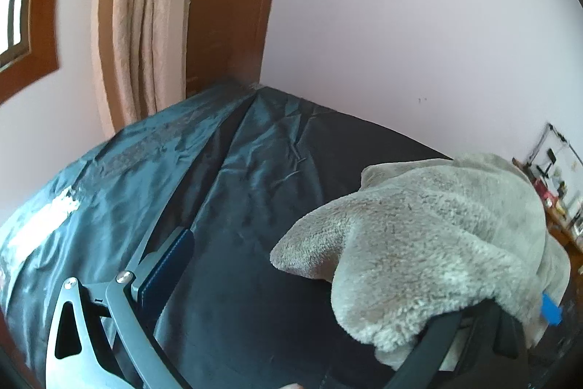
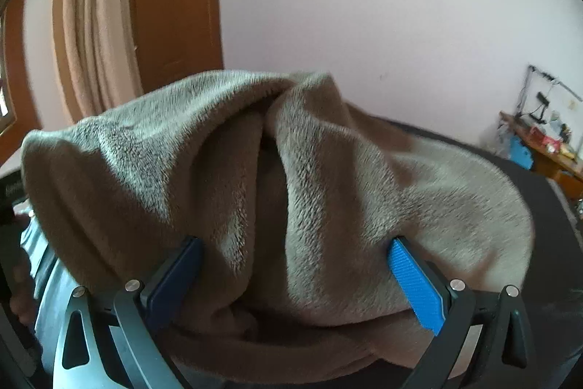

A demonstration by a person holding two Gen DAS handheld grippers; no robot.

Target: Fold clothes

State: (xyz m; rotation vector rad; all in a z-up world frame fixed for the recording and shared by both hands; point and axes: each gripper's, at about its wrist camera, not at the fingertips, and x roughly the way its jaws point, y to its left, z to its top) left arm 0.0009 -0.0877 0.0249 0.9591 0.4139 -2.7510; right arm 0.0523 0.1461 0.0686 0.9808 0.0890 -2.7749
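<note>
The grey fleece garment (image 2: pixel 277 177) (bunched over the bed (image 1: pixel 255 170)) fills the right gripper (image 2: pixel 304 279), jaws wide apart, and drapes the left gripper (image 1: pixel 349 279), seemingly parted too.

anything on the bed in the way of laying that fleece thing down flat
Nothing visible. The grey fleece garment is draped over the left gripper and bunched between the fingers of the right gripper. The dark bedsheet ahead shows only wrinkles. The bed directly under the fleece is hidden.
</note>
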